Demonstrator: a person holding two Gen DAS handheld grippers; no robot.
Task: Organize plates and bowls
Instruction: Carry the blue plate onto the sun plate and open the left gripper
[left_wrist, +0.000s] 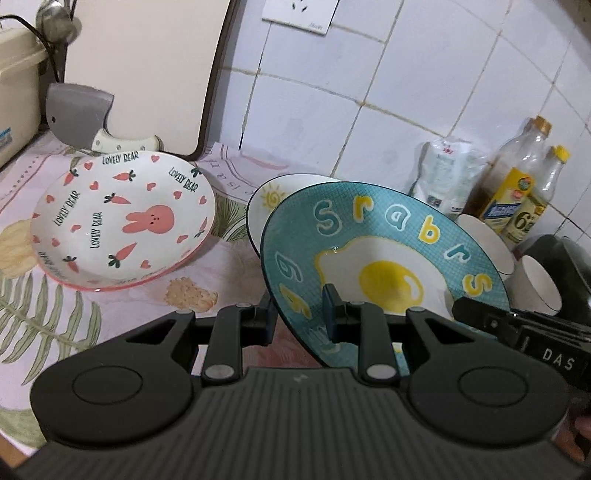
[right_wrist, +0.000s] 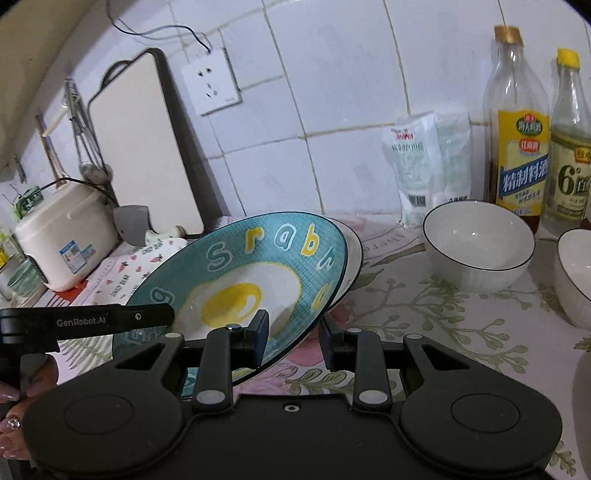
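**Both grippers pinch the egg plate by its rim**

Nearest, the left gripper (left_wrist: 297, 317) pinches the near rim of the round teal ceramic plate painted with a fried egg and coloured letters (left_wrist: 384, 273), one finger on each face. The right gripper (right_wrist: 293, 338) clamps the same plate at its rim toward 5 o'clock in the right wrist view, so the plate hangs tilted between the two tools above the floral tablecloth (left_wrist: 229, 273).

Just behind it, at 11 o'clock of the teal plate, a white plate with a yellow sun (left_wrist: 269, 203) peeks out. Toward 9 o'clock lies the white plate with a pink rabbit and carrots (left_wrist: 125, 221). At 2 o'clock in the right wrist view stand two white bowls with dark rims (right_wrist: 478, 247). Beyond them stand a white packet (right_wrist: 428, 166) and two clear bottles with yellow labels (right_wrist: 517, 147), against the white tiled wall (right_wrist: 332, 92).
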